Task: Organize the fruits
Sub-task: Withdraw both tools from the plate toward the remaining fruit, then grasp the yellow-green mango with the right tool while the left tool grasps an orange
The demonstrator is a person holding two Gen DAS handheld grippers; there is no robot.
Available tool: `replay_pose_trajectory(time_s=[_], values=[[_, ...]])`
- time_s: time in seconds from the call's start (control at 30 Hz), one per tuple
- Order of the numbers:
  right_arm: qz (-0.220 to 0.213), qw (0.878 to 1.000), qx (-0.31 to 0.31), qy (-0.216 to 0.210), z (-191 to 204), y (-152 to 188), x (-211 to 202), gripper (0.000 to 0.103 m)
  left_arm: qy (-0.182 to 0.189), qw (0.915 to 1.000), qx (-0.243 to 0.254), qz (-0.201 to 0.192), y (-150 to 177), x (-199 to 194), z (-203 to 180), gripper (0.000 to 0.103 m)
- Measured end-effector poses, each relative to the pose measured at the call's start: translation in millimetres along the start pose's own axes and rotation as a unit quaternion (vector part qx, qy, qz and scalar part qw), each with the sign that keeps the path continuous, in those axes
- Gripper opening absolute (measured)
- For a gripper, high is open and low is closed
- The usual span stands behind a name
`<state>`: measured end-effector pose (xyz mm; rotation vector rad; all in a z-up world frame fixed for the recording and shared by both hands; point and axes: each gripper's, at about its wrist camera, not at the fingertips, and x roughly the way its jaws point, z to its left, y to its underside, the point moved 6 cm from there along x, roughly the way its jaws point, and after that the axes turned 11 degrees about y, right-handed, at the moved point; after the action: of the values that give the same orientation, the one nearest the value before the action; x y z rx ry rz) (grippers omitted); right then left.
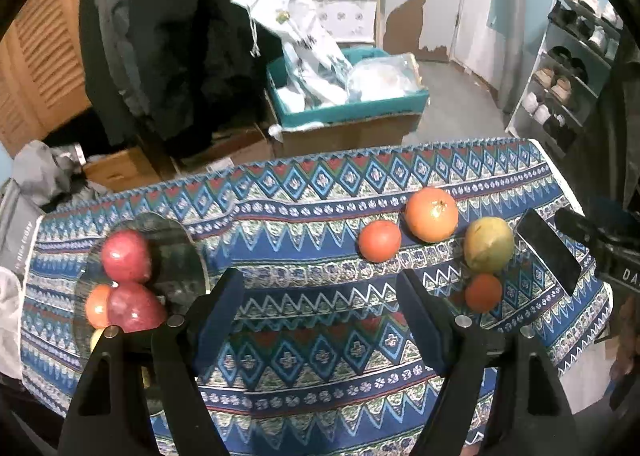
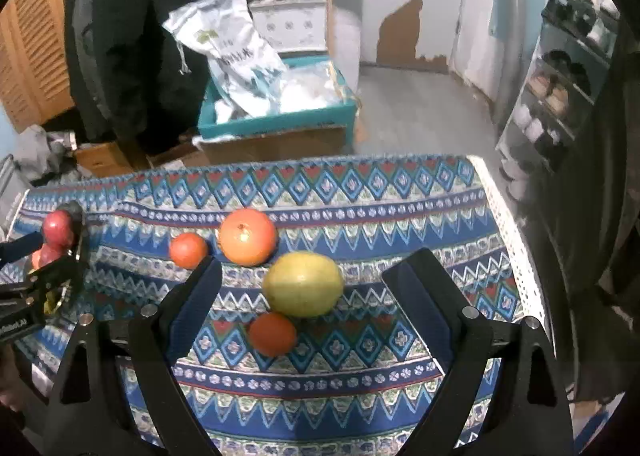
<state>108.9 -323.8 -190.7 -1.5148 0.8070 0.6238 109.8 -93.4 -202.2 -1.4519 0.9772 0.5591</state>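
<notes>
Now, with both our right gripper (image 2: pixel 302 276) and left gripper (image 1: pixel 320 288) spread wide and empty, we should straddle the yellow-green oval mango (image 2: pixel 303 283), lying between big and small oranges on the patterned surface (image 2: pixel 360 216), squeezing gently.

My left gripper (image 1: pixel 320 292) and right gripper (image 2: pixel 302 276) share one build: matte black angular frames with triangular cut-outs, round silver pins at the joints, and dark blue ribbed pads (image 1: pixel 218 320) lining the jaws. White lettering marks each black body where the other gripper's camera catches it from the side.
</notes>
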Motion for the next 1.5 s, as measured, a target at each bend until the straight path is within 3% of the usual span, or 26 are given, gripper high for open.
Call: replay_pose_trajectory(time_s=[0.33, 0.8, 1.03, 1.1, 1.5], values=[[0.062, 0.998, -0.001, -0.011, 4.5, 16.5, 59.0, 0.090, -0.008, 0.9994, 0.013, 0.031, -1.0, 46.4, -5.1, 0.080], [0.125, 0.992, -0.019, -0.024, 25.4, 36.2, 113.8, 0.090, 0.024, 0.9973, -0.010, 0.069, -1.9, 94.1, -1.9, 0.080], [0.135, 0.990, -0.019, -0.047, 34.6, 41.6, 128.0, 0.090, 0.043, 0.9960, -0.017, 0.077, -6.4, 111.8, -3.6, 0.080], [0.137, 0.989, -0.023, -0.054, 39.3, 42.2, 129.1, 0.085, 0.045, 0.9958, -0.012, 0.079, -7.7, 117.1, -6.6, 0.080], [0.112, 0.993, -0.030, -0.020, 41.2, 39.4, 129.0, 0.084, 0.044, 0.9936, 0.009, 0.103, -8.8, 148.7, -20.5, 0.080]])
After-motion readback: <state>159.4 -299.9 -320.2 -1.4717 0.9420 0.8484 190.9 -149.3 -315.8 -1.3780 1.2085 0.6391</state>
